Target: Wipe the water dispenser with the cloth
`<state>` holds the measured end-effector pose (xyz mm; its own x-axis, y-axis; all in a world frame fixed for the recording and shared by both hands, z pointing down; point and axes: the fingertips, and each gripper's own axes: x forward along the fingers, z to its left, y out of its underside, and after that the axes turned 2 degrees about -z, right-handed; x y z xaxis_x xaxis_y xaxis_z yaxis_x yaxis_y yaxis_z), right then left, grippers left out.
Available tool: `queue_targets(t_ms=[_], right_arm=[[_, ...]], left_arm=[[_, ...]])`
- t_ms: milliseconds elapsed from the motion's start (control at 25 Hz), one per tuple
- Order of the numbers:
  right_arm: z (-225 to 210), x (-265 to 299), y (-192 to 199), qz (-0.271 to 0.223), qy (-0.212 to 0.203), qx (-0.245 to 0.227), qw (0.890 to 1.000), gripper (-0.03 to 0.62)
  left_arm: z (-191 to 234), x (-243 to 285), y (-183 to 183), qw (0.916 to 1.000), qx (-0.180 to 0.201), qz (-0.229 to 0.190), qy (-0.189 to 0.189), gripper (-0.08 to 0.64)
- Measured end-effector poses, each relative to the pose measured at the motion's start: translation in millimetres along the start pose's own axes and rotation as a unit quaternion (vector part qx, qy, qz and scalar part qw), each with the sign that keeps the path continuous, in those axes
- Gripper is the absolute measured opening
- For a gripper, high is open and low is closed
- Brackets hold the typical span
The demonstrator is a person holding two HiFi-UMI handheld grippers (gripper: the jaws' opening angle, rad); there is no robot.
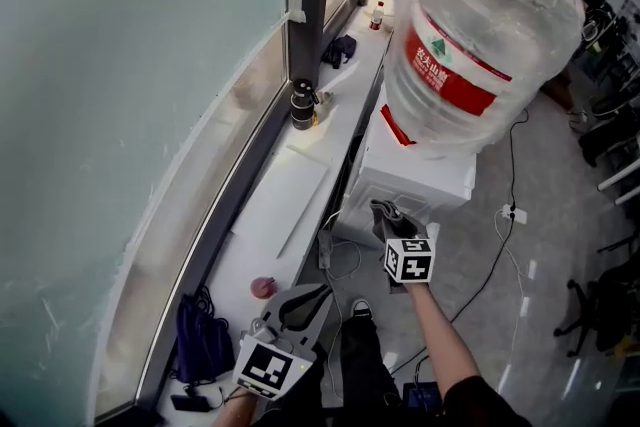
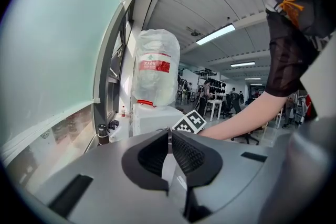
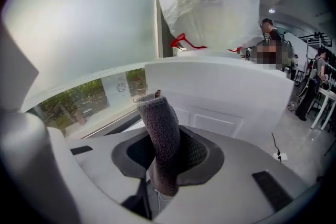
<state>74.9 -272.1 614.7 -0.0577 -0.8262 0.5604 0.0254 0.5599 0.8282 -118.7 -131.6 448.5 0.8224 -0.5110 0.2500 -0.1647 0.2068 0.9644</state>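
The white water dispenser point(image 1: 415, 170) stands by the window ledge, topped by a large bottle point(image 1: 475, 25) with a red label under a plastic bag. My right gripper point(image 1: 392, 217) is shut on a grey fuzzy cloth point(image 3: 163, 139), held just in front of the dispenser's front face point(image 3: 220, 107); the cloth point(image 1: 385, 215) sticks up between the jaws. My left gripper point(image 1: 298, 305) hangs lower and to the left, jaws closed with nothing between them. In the left gripper view the dispenser point(image 2: 155, 118) and bottle point(image 2: 155, 73) lie ahead, with the right gripper's marker cube point(image 2: 190, 123) beside them.
A long white window ledge point(image 1: 290, 205) runs along the left with a dark cup point(image 1: 302, 105), a small bottle point(image 1: 377, 15), a pink object point(image 1: 262, 287) and a blue bag point(image 1: 200, 340). Cables and a power strip point(image 1: 512, 213) lie on the floor. Office chairs point(image 1: 600, 305) stand at right.
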Motion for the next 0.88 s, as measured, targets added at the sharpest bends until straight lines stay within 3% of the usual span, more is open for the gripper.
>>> queue_targets(t_ms=[200, 360, 520, 880], right_arm=[[38.6, 37.7, -14.7, -0.01, -0.031, -0.008, 0.999, 0.107], [46.4, 62.4, -12.1, -0.014, -0.033, 0.026, 0.999, 0.107], [25.6, 76.6, 1.5, -0.01, -0.012, 0.052, 0.999, 0.107], [-44.6, 62.7, 39.8, 0.018, 0.016, 0.038, 0.999, 0.109]], left_arm=[[18.9, -2.5, 7.6, 0.9992, -0.029, -0.014, -0.023, 0.029], [25.7, 2.5, 16.3, 0.9987, -0.029, -0.025, -0.033, 0.029], [24.2, 15.6, 22.0, 0.9972, -0.048, -0.031, -0.048, 0.029], [6.9, 40.5, 37.8, 0.9961, -0.063, -0.016, -0.061, 0.029]])
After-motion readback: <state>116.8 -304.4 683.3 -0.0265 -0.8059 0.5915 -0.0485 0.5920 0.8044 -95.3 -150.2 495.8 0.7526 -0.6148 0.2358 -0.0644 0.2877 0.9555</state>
